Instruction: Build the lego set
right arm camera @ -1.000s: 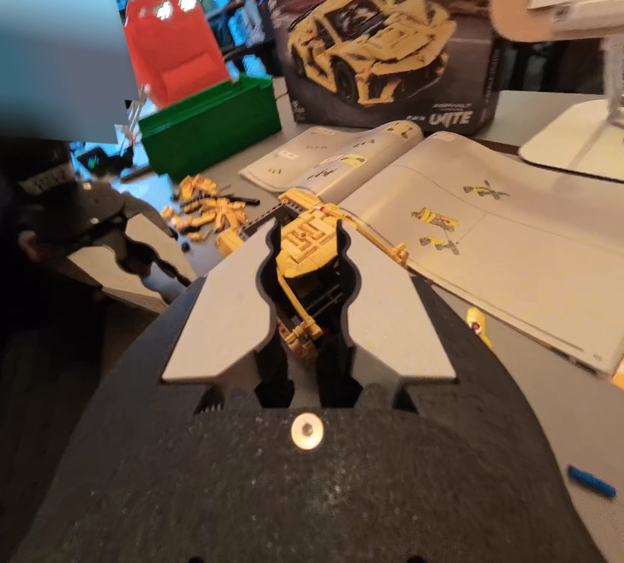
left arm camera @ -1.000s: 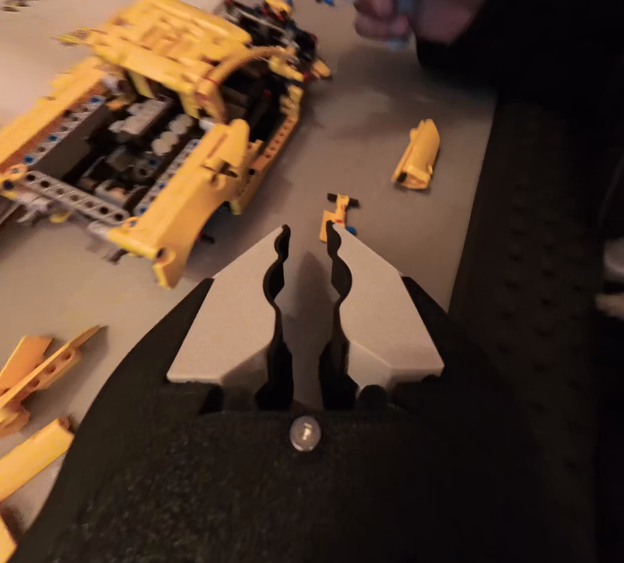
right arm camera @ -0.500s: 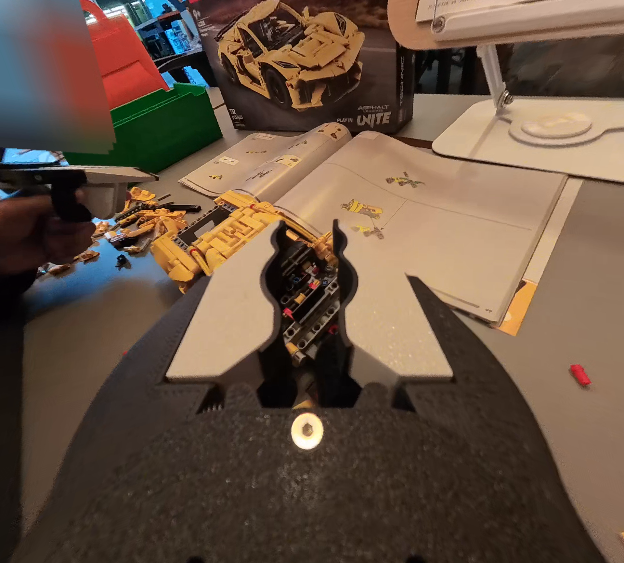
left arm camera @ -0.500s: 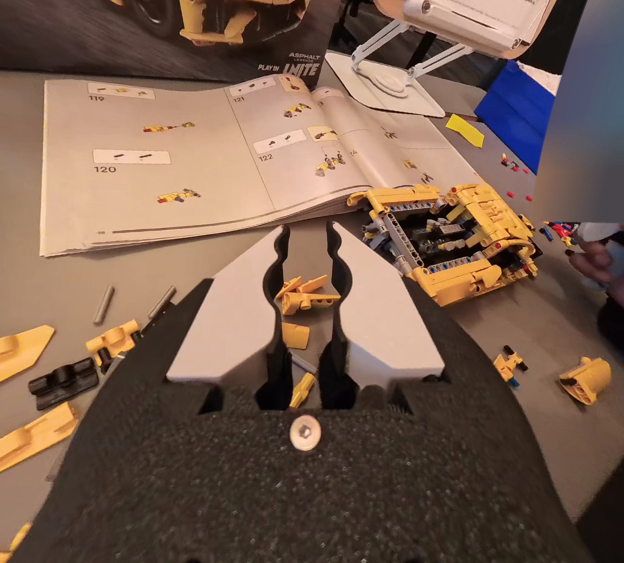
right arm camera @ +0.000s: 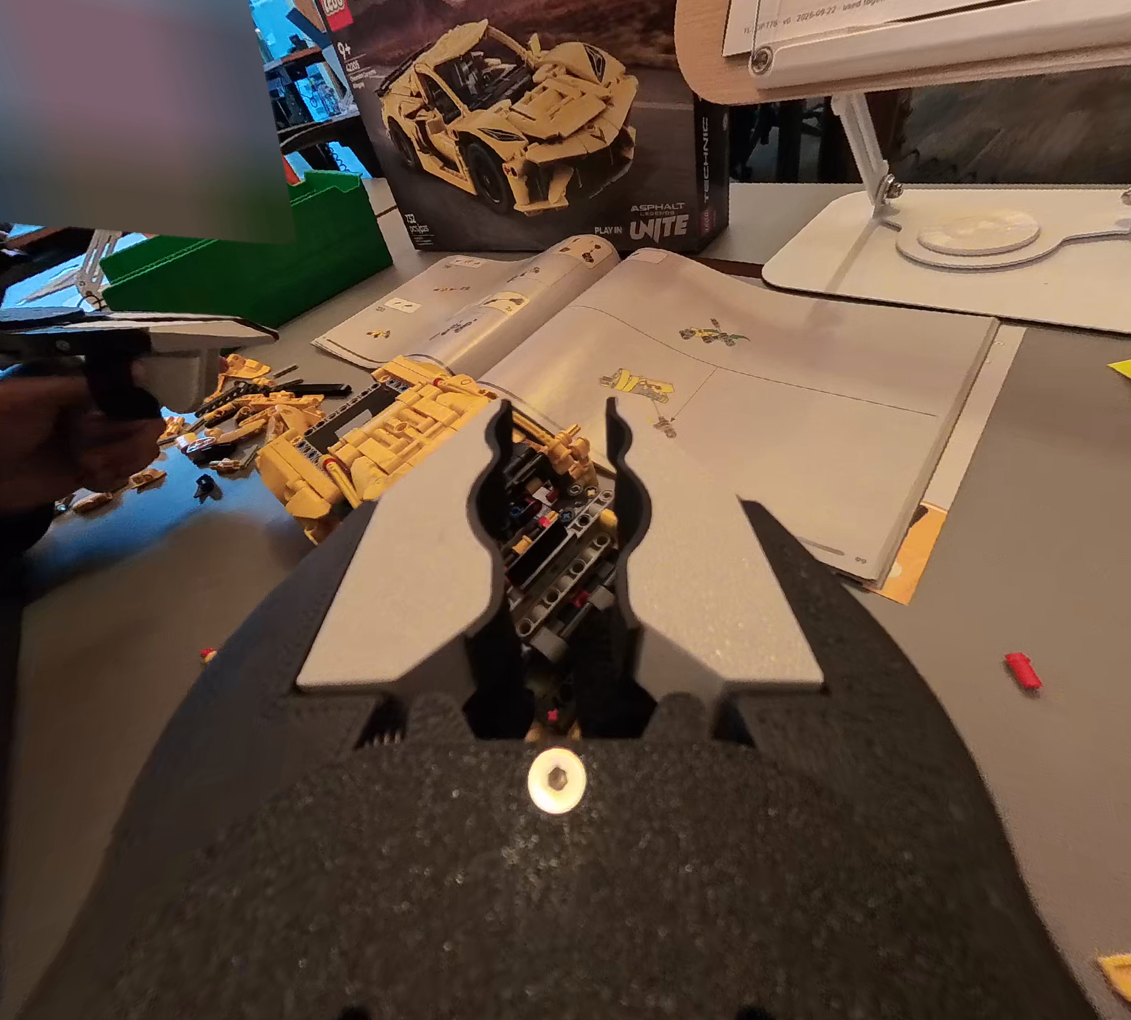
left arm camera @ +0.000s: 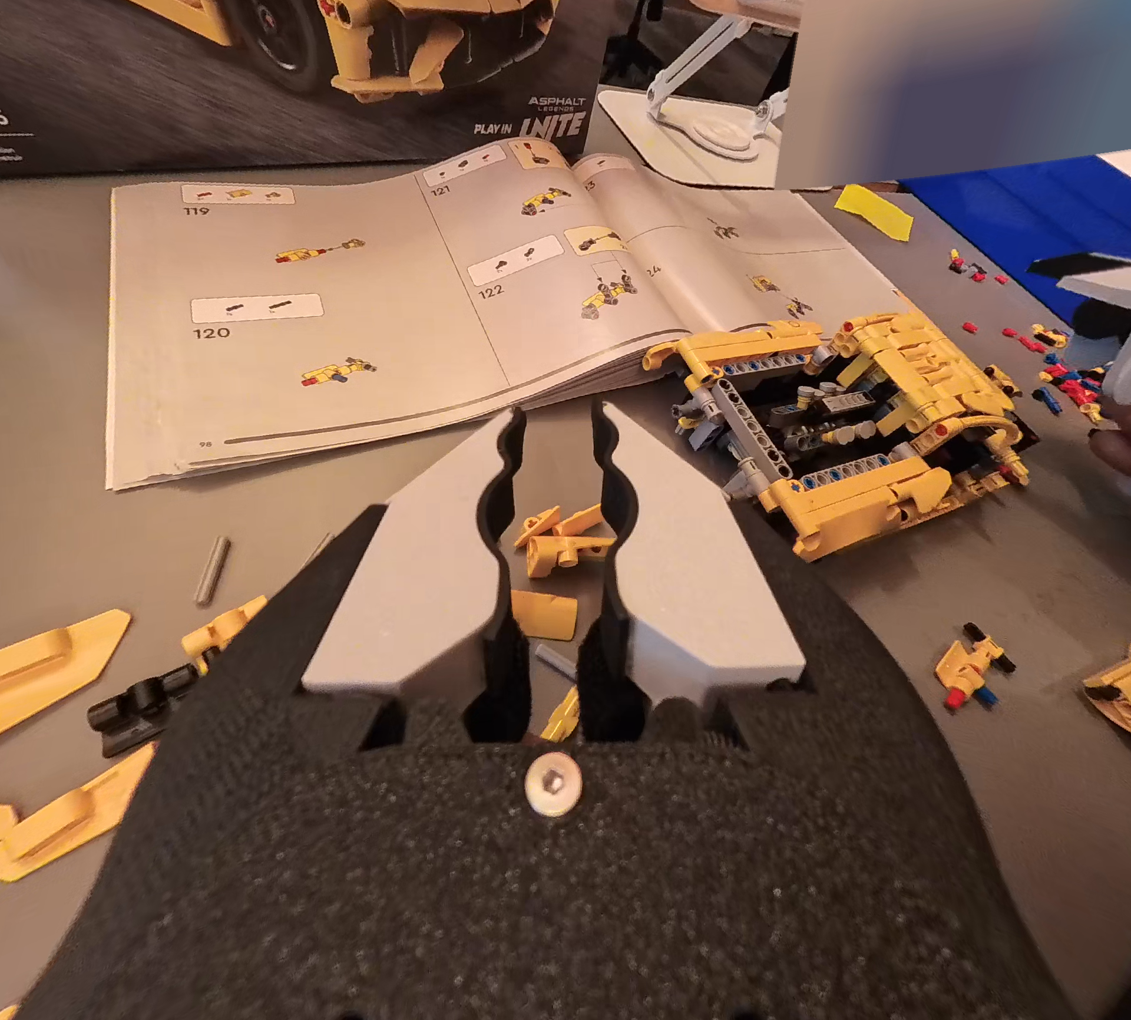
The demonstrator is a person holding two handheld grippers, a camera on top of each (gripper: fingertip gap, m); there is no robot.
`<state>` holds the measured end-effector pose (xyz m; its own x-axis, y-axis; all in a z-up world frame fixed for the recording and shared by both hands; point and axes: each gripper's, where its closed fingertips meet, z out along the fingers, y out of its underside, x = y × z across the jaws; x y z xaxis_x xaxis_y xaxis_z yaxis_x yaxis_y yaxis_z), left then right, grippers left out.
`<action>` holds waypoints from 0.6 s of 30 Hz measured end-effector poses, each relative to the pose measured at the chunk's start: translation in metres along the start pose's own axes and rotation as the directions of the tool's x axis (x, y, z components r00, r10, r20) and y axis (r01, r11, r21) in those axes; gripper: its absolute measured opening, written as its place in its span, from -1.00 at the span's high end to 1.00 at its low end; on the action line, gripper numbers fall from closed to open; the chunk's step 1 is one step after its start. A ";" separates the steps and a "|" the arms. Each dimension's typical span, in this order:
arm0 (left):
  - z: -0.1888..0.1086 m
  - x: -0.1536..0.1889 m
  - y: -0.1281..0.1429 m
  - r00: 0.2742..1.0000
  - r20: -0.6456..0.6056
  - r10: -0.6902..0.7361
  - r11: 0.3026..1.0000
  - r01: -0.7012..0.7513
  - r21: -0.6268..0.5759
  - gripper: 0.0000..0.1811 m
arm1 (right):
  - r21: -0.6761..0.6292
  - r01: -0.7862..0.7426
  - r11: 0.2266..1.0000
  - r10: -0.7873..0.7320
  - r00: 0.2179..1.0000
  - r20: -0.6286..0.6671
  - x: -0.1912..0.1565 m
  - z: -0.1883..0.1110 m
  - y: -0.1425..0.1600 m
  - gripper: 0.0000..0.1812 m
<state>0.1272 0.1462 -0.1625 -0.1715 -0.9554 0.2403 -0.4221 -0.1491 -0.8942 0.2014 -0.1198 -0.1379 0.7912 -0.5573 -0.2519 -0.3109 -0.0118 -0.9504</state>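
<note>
The half-built car (left arm camera: 857, 433) is yellow with a black and grey inside; it lies flat on the grey table, its near end just touching the open instruction book (left arm camera: 379, 311), to the right of it. Its top is open, showing grey beams with holes, blue pins and small grey parts. A thin yellow hose curves over its right end. In the right wrist view the car (right arm camera: 391, 439) lies slantwise just beside the book's near edge. Loose yellow pieces (left arm camera: 560, 544) lie in a small cluster to the left of the car. Flat yellow panels (left arm camera: 55, 666) lie at the far left, and a small yellow piece with black, red and blue pins (left arm camera: 973, 666) lies near, to the right.
</note>
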 end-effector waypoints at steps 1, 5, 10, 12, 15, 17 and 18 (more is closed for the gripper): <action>0.000 0.000 0.000 1.000 -0.001 -0.002 1.000 0.002 -0.002 0.76 | -0.003 -0.001 1.000 0.001 1.000 0.003 -0.001 0.001 0.001 0.68; 0.001 0.001 0.002 1.000 0.000 0.010 1.000 -0.010 -0.009 0.76 | -0.024 0.007 1.000 -0.007 1.000 0.001 0.000 0.003 0.006 0.69; 0.000 0.001 0.000 1.000 0.005 0.024 1.000 -0.024 0.001 0.76 | -0.029 0.012 1.000 -0.012 1.000 -0.002 0.000 0.003 0.006 0.69; 0.000 0.002 0.001 1.000 0.001 0.023 1.000 -0.023 -0.006 0.76 | -0.029 0.018 0.999 -0.019 1.000 -0.006 0.000 0.002 0.005 0.69; 0.000 0.002 0.001 1.000 0.000 0.026 1.000 -0.026 -0.005 0.76 | 0.005 0.051 0.999 -0.051 0.999 -0.018 0.003 -0.005 -0.007 0.66; -0.001 0.004 0.000 1.000 -0.005 0.025 1.000 -0.025 0.000 0.76 | 0.005 0.098 0.995 -0.097 0.989 -0.110 0.021 -0.021 -0.018 0.58; -0.002 0.005 0.000 1.000 -0.011 0.025 1.000 -0.025 0.000 0.76 | -0.015 0.109 0.994 -0.110 0.978 -0.178 0.035 -0.033 -0.022 0.56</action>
<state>0.1249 0.1416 -0.1606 -0.1914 -0.9561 0.2220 -0.4179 -0.1253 -0.8998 0.2182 -0.1664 -0.1192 0.7138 -0.6917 -0.1095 -0.2307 -0.0846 -0.9693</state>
